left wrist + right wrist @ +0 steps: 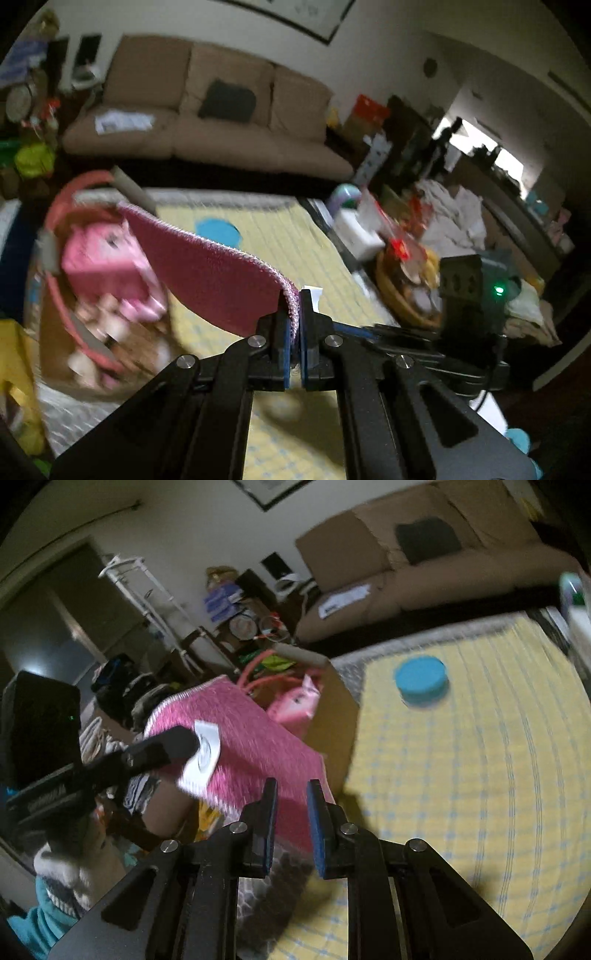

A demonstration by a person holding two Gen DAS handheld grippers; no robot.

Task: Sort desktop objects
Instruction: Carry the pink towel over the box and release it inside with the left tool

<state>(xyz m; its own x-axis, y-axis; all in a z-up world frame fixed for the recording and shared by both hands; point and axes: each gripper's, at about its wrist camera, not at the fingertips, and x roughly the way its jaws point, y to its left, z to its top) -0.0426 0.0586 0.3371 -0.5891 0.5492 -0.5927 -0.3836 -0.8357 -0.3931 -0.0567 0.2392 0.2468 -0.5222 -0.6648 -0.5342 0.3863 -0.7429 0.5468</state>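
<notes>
pink cloth (207, 273) pinched at edge by left hand-held gripper (294, 314), held over worktop (480, 794) left edge | right hand-held gripper (290, 812) spread, empty, near cloth | risk: thin edge grip, may slip short of cardboard box (332, 709) | box: pink toys (110, 266) | blue lid (421, 681) far on worktop

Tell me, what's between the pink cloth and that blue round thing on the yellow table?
In the right wrist view, only bare yellow checked tablecloth separates the pink cloth from the blue round lid.
</notes>
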